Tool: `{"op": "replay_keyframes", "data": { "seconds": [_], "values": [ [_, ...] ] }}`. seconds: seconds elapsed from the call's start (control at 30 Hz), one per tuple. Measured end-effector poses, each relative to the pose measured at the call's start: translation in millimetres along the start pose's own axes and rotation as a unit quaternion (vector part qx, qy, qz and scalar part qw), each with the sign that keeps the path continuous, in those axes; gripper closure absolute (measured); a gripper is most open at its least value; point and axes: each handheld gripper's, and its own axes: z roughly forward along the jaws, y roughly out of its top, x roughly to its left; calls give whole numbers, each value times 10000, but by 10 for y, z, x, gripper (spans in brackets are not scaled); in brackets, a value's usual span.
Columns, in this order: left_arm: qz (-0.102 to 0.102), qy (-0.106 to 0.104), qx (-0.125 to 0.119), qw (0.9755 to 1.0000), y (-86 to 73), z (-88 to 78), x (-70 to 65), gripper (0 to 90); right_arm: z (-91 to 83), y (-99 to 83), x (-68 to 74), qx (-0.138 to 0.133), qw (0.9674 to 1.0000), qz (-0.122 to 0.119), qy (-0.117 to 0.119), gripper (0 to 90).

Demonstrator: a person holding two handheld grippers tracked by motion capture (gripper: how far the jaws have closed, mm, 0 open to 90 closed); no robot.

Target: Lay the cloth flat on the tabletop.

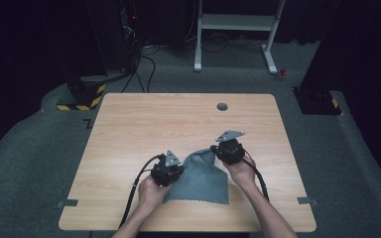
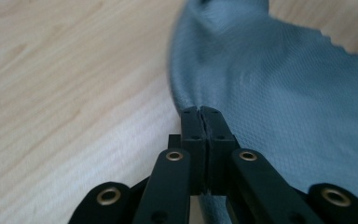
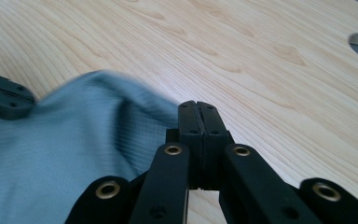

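A grey-blue cloth is seen lying on the near part of the wooden counter, between the two hands. Its far edge is gathered and raised, while its near edge is left flat on the wood.

The left tool is held at the cloth's left far corner. In the left gripper view its jaws are seen pressed together with the cloth's edge pinched between them. The right tool is placed at the right far corner, and in the right gripper view its jaws are likewise clamped tight on a fold of the cloth. Nothing else is held by either tool.

The two far corners are taken at once, it is judged, so that the edge can be lifted evenly and carried over the rest of the cloth for a fold, or so that the cloth can be raised without sagging to one side. The near edge is left resting on the counter, which would serve as an anchor for such a fold.

A round cable hole is seen further back in the counter, well apart from the work.
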Motion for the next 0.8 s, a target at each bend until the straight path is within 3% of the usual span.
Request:
{"op": "replay_keyframes", "data": {
  "seconds": [0.07, 0.17, 0.3, 0.4, 0.47, 0.53, 0.67, 0.8],
  "values": [
    [134, -7, 64, 9999, -44, 12, -45, 885, -34, -72, -61, 45, 10000, 36, -42, 900],
    [210, -234, 111, 9994, -50, 64, -126, 873, -2, -203, -119, 210, 9997, 90, -80, 900],
    [277, -419, 81, 9987, -8, 107, -183, 749, 82, -354, -178, 502, 9984, 251, 25, 890],
    [-13, -257, -204, 9995, 51, 86, -92, 587, 65, -423, -210, 357, 9983, 452, 86, 780],
    [-312, -189, -336, 9988, 109, 107, 5, 548, 17, -449, -215, 190, 9973, 696, 158, 744],
    [-481, -214, -276, 9982, 183, 165, 96, 539, -21, -464, -193, 96, 9968, 769, 192, 729],
    [-568, -203, -117, 9981, 363, 364, 209, 531, -7, -483, -109, 159, 9967, 736, 288, 713],
    [-536, -358, -102, 9979, 492, 588, 244, 480, 96, -509, -52, 205, 9956, 780, 478, 683]
  ]
}}
